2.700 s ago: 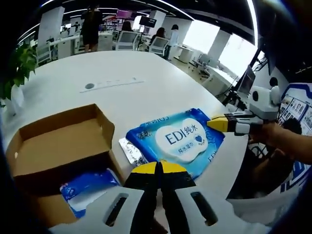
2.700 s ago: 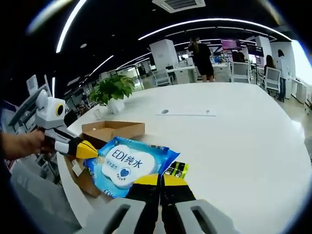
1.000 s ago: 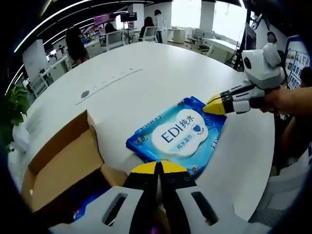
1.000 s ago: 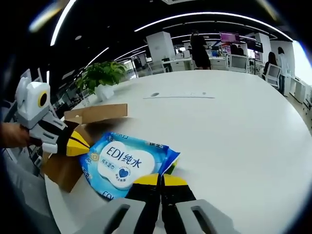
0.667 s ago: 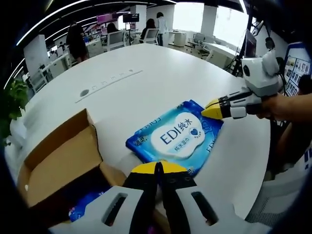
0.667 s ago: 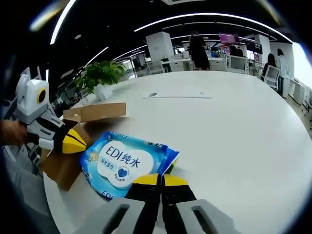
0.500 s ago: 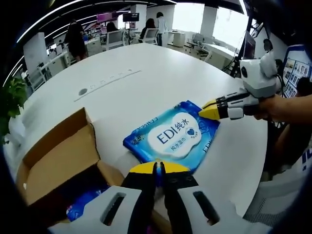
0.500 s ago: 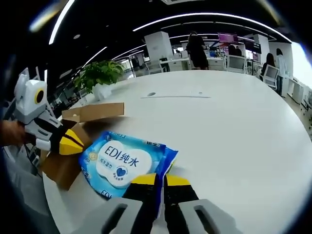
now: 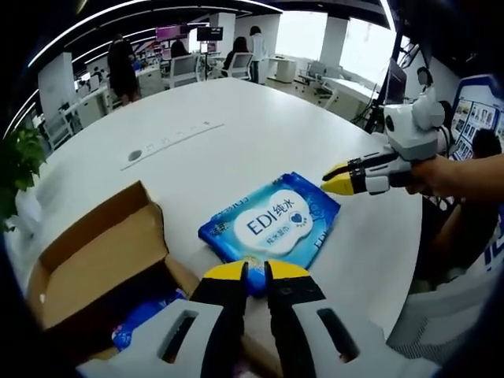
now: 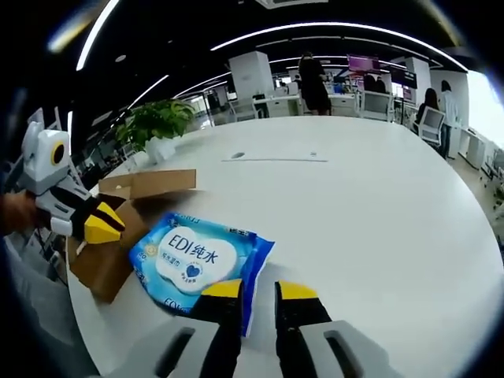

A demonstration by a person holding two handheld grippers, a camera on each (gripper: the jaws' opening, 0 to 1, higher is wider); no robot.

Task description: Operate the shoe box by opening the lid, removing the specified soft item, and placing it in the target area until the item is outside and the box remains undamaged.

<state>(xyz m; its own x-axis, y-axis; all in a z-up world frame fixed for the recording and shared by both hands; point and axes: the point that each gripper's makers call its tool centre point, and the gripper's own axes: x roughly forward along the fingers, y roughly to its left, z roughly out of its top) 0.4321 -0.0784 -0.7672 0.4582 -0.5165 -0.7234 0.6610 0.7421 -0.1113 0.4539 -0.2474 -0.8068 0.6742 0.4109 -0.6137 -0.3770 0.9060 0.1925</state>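
Blue plastic wet-wipes pack (image 9: 272, 227) lies flat on the round white table (image 9: 236, 150), beside the open brown cardboard box (image 9: 90, 260). Left gripper (image 9: 248, 272) and right gripper (image 10: 257, 292): jaws parted, nothing held, tips near the pack's edges.

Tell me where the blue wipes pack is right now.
The blue wipes pack lies flat on the white table, outside and beside the open cardboard box, just ahead of the left gripper; the right gripper sits at its opposite corner.

Open-plan office: big white round table (image 10: 378, 205), desks with swivel chairs (image 9: 183, 69), ceiling strip lights (image 10: 331, 35), potted plant (image 10: 157, 122).
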